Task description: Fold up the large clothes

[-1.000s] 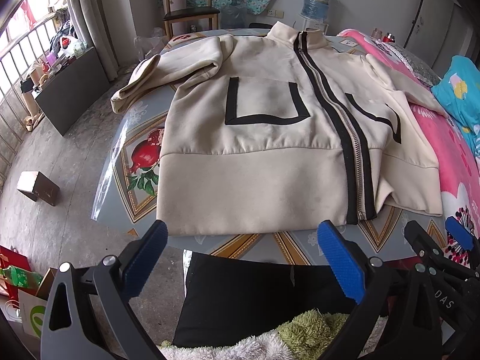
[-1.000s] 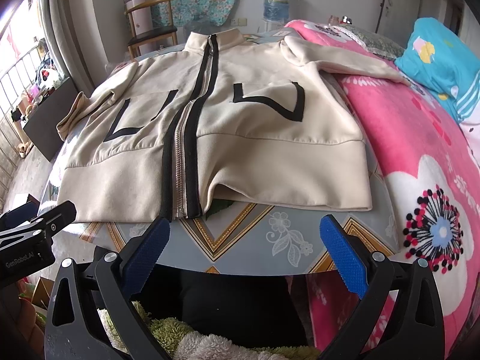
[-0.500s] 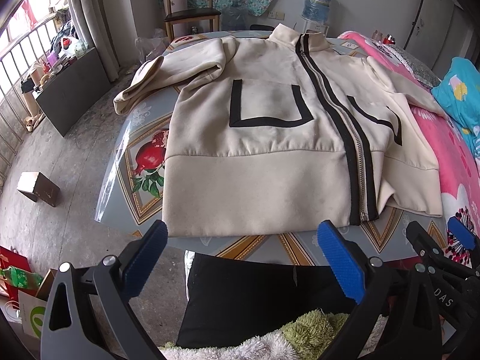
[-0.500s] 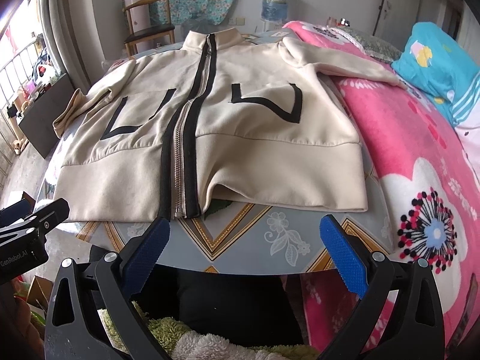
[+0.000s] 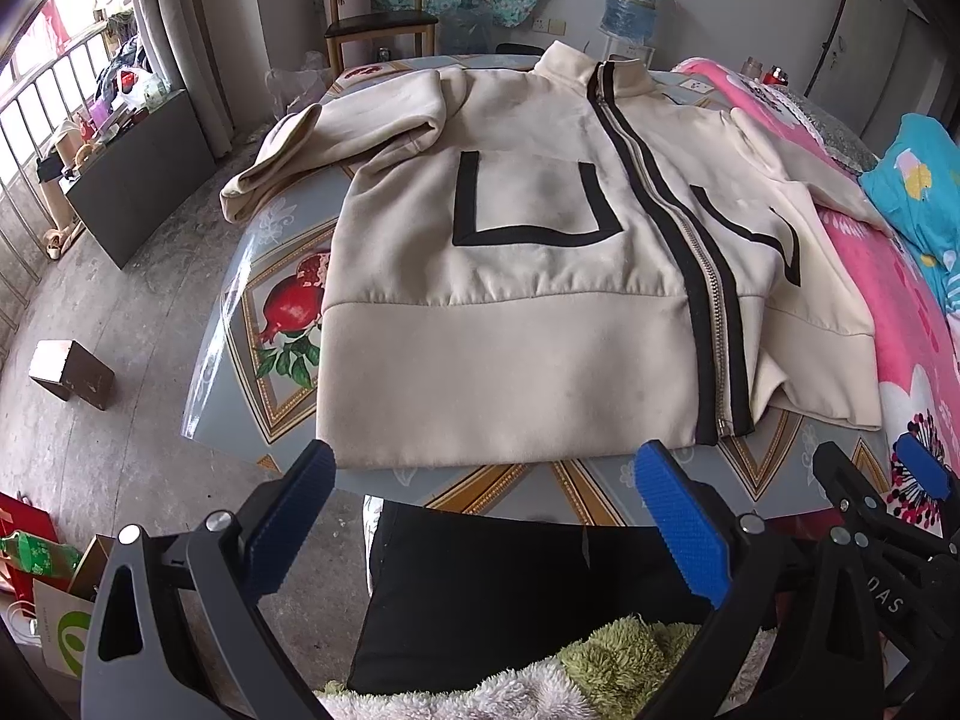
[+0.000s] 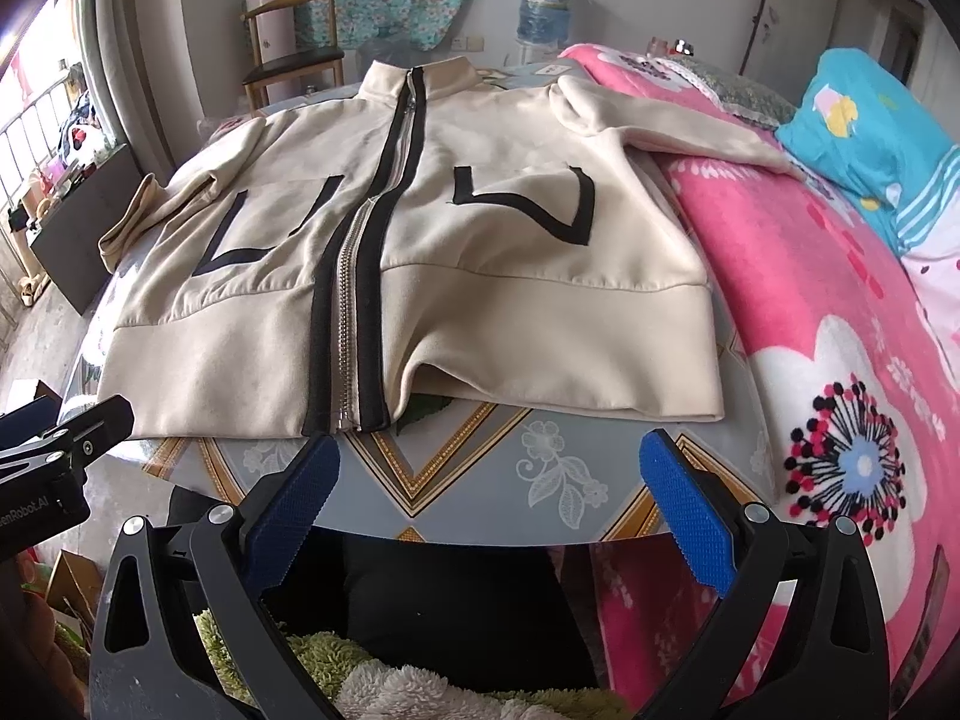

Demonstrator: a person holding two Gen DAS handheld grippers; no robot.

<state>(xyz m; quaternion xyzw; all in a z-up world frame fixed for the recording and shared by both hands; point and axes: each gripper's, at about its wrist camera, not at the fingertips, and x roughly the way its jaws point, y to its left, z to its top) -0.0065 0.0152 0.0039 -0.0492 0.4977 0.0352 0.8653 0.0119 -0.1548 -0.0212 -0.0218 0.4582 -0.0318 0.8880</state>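
Across the table (image 5: 252, 276), with its glossy flower-and-fruit cover, a cream jacket (image 5: 510, 312) lies flat, zipped, collar at 12 o'clock and hem at 6 o'clock, just short of the near edge! Left gripper (image 5: 480, 516) hangs below that edge, fingers spread wide, nothing between them; right gripper (image 6: 489, 498) does the same at the hem's other half, fingers wide and empty, with a strip of bare cover between pads and cloth. One sleeve (image 5: 312, 144) is bunched at 10 o'clock and droops off the table rim; the other sleeve (image 6: 690, 132) runs out at 2 o'clock onto the pink blanket (image 6: 840, 312), which presses right against the table at 3 o'clock. Near the zipper the hem lifts in a small arch. Open concrete floor (image 5: 120, 312) spreads at 9 o'clock, a small box (image 5: 72, 365) on it. Back at 12 o'clock stand a wooden chair (image 5: 378, 18) and a water bottle (image 5: 630, 0) by the wall.
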